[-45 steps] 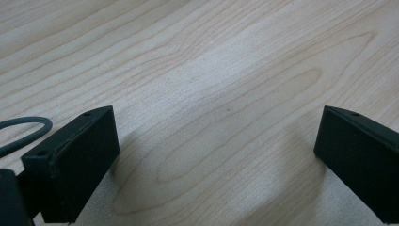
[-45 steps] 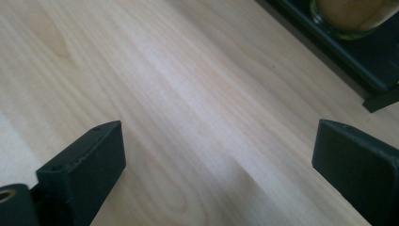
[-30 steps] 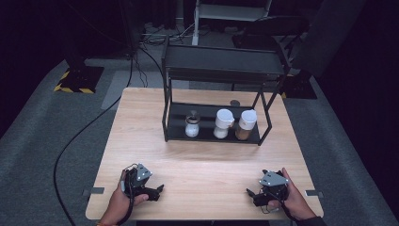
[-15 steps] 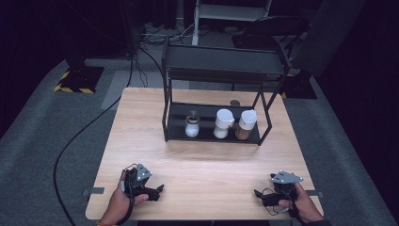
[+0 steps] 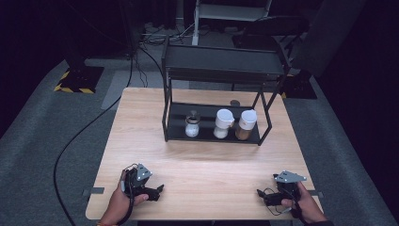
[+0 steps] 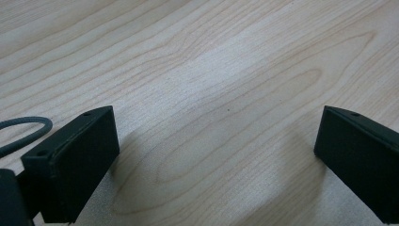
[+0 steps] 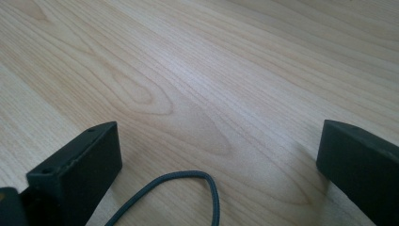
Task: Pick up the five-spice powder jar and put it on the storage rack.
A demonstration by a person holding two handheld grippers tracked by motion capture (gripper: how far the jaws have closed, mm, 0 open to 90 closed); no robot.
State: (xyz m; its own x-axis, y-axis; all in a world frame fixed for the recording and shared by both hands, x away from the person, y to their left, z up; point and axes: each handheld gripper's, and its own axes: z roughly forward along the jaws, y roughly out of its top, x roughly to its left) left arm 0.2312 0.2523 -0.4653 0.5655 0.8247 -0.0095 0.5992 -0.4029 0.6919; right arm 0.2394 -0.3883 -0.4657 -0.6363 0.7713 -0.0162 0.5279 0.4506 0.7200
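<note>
My left gripper (image 5: 157, 190) rests on the wooden table (image 5: 207, 160) near its front left corner, held by a hand, open with nothing between its fingers. In the left gripper view its jaws (image 6: 219, 113) stand wide apart over bare wood. My right gripper (image 5: 259, 194) lies near the front right corner, also open; its jaws have just been opening and nothing is between them. Bare wood and a loop of grey cable (image 7: 188, 188) lie between the jaws of that gripper (image 7: 220, 126) in the right gripper view.
A black two-tier rack (image 5: 216, 70) stands at the back middle of the table. Its lower shelf holds a small glass jar (image 5: 191, 125), a white-lidded jar (image 5: 223, 123) and a white-lidded jar with brown contents (image 5: 246, 125). A black cable (image 5: 89, 136) runs across the floor at the left.
The right hand and its gripper have slid to the right, toward the front right corner of the table. The left hand has stayed where it was.
</note>
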